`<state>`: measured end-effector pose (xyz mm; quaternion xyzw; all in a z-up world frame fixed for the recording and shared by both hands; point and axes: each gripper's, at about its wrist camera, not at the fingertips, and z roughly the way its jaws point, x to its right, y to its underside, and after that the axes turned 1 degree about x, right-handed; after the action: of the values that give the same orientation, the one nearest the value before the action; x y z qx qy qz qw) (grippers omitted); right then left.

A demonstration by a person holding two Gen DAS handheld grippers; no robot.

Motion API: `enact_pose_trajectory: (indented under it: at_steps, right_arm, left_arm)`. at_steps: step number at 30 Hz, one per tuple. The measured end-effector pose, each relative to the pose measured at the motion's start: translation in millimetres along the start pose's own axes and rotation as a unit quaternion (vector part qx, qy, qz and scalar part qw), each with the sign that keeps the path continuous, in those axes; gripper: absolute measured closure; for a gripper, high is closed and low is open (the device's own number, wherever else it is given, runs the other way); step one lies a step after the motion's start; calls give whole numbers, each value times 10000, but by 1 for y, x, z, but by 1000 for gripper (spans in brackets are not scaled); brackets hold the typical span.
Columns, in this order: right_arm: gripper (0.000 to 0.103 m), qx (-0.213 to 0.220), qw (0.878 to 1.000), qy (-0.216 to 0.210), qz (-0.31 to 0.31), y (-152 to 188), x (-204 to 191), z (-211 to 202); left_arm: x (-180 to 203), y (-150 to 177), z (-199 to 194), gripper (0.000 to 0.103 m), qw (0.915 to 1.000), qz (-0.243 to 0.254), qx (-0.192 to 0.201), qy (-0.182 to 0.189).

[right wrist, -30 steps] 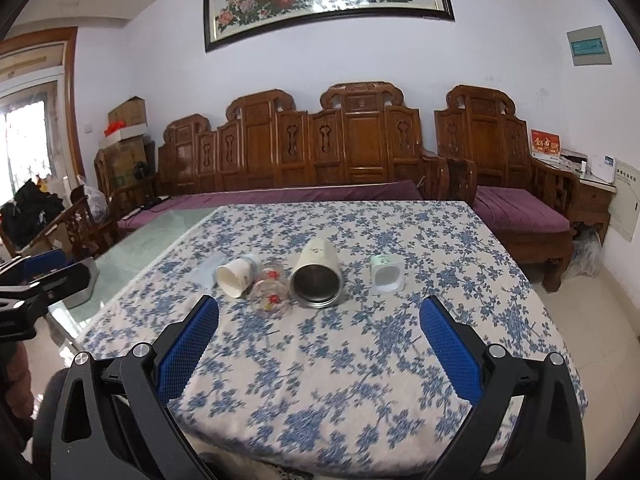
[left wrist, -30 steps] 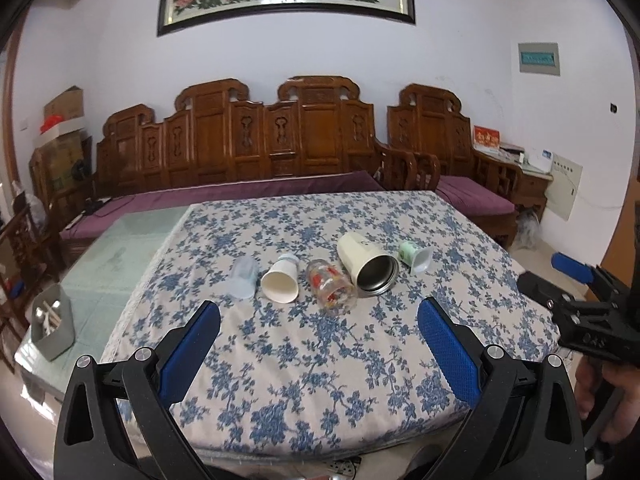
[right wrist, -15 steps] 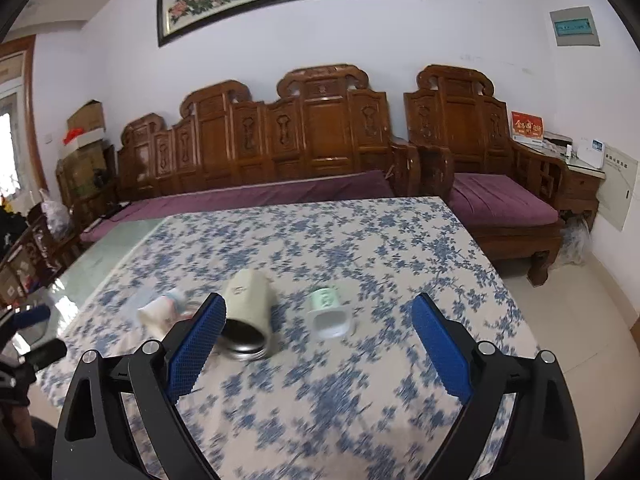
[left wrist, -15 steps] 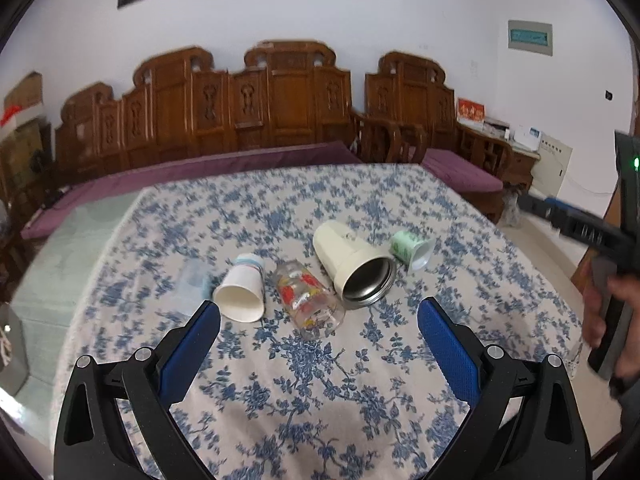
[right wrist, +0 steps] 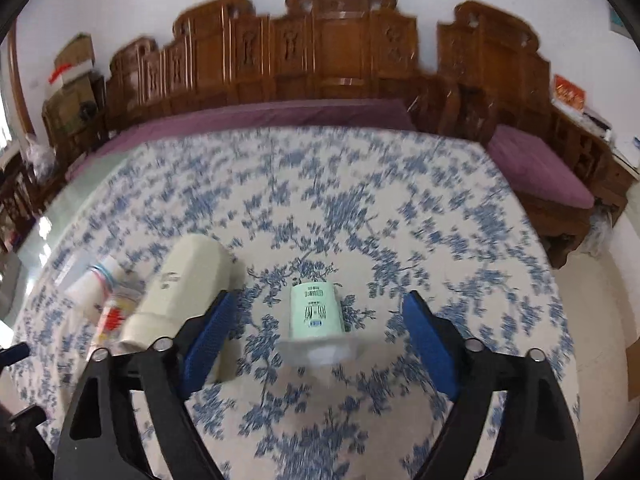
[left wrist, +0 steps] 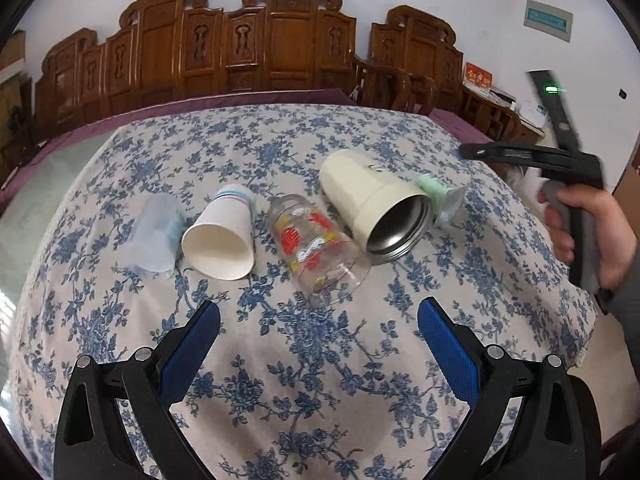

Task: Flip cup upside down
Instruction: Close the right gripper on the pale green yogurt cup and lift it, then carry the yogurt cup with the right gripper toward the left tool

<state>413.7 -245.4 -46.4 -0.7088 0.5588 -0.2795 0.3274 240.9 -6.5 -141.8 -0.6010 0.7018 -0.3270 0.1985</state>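
Note:
Several cups lie on their sides in a row on the floral tablecloth [left wrist: 312, 360]: a clear plastic cup [left wrist: 156, 232], a white paper cup [left wrist: 222, 238], a printed glass [left wrist: 318, 246], a cream steel-lined tumbler [left wrist: 372, 208] and a small green cup [left wrist: 438, 196]. My left gripper [left wrist: 318, 334] is open and empty, just short of the glass. My right gripper [right wrist: 316, 328] is open, with the green cup [right wrist: 318, 322] lying between its fingers, its mouth toward the camera; the tumbler [right wrist: 180, 296] lies beside the left finger. In the left wrist view the right gripper [left wrist: 532, 156] is held at the right.
A carved wooden bench with purple cushions [left wrist: 248, 100] runs behind the table. A second bench seat [right wrist: 536, 172] stands at the right. The table's right edge [left wrist: 576, 292] drops to the floor. Bare glass tabletop [left wrist: 36, 184] shows at the left.
Both grippers have moved forward and down toward the cups. The right gripper now straddles the green cup; the left has closed in on the glass. Both have stayed open.

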Motion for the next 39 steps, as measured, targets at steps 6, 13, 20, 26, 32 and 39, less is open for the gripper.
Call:
enact_pose_trajectory:
  at_steps: [6,13,20,26,32,39]
  right_arm:
    - [20,-691,9974,-68,202,-10,0,57]
    - [40,-1344,9906,230,60,-1,-2,86]
    - [54,-1294,9913,218,-44,14,-2,61]
    - [54,-993,9950,-100,-6,40,-14,2]
    - [53,-793,9953,-543,-83,76,-54,-46]
    - [53,-822,9907,-1066,-174,117,-107,-70]
  left_arm:
    - [-16,0,-3,8,9998,-189,67,31]
    - [-22,-1,-13,9,9995,-259,167,-10]
    - [-18,4,-30,9,9994,-224,232,-84]
    - [-4,6,-58,9,9991,-92,373,-149]
    - [10,19,-82,9,9988,61,441,-225]
    - [9,36,-100,9,9986,70,421,-314]
